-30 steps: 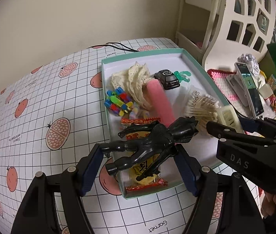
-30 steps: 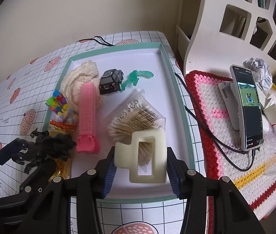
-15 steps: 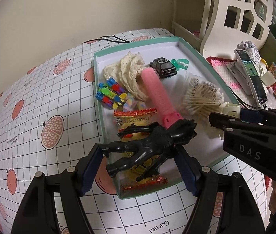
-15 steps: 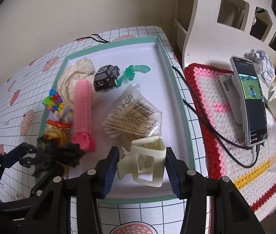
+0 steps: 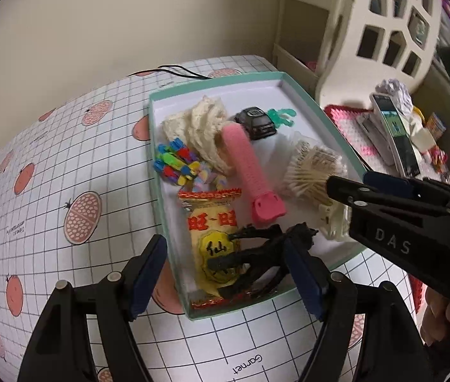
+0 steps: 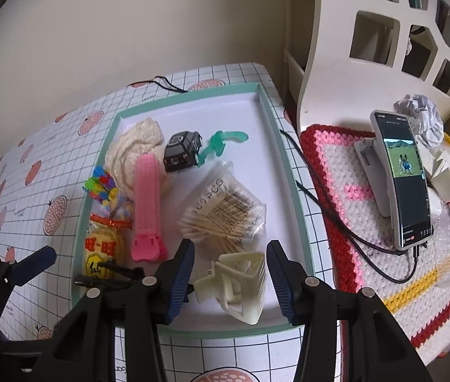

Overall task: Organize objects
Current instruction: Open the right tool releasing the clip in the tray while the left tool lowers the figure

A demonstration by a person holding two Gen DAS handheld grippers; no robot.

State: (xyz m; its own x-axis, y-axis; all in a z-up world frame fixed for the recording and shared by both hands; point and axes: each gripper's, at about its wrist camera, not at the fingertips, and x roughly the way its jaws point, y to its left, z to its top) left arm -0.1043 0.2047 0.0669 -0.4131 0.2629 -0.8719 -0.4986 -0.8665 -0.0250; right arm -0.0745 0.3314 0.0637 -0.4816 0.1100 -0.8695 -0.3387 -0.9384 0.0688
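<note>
A teal-rimmed white tray (image 5: 158, 191) (image 6: 193, 95) holds a cream cloth (image 5: 199, 124), coloured clips (image 5: 175, 160), a pink roller (image 5: 247, 165), a toy car (image 5: 256, 121), a bag of cotton swabs (image 6: 225, 210) and a yellow snack packet (image 5: 212, 222). The black figure (image 5: 256, 254) lies on the packet at the tray's near end. My left gripper (image 5: 225, 273) is open around it, and only the right finger is near it. A cream hair claw (image 6: 241, 283) rests on the tray floor. My right gripper (image 6: 229, 280) is open, with a thin gap on each side of the claw.
Right of the tray, a phone on a stand (image 6: 406, 178) sits on a crochet mat (image 6: 346, 165) with a black cable (image 6: 336, 219) and crumpled paper (image 6: 422, 117). A white cut-out chair back (image 6: 368, 47) rises behind. The fruit-print tablecloth (image 5: 66, 159) spreads left.
The black figure has dropped from between the left fingers onto the snack packet. The cream claw has tipped over and settled on the tray floor. Both grippers moved slightly nearer the tray's front.
</note>
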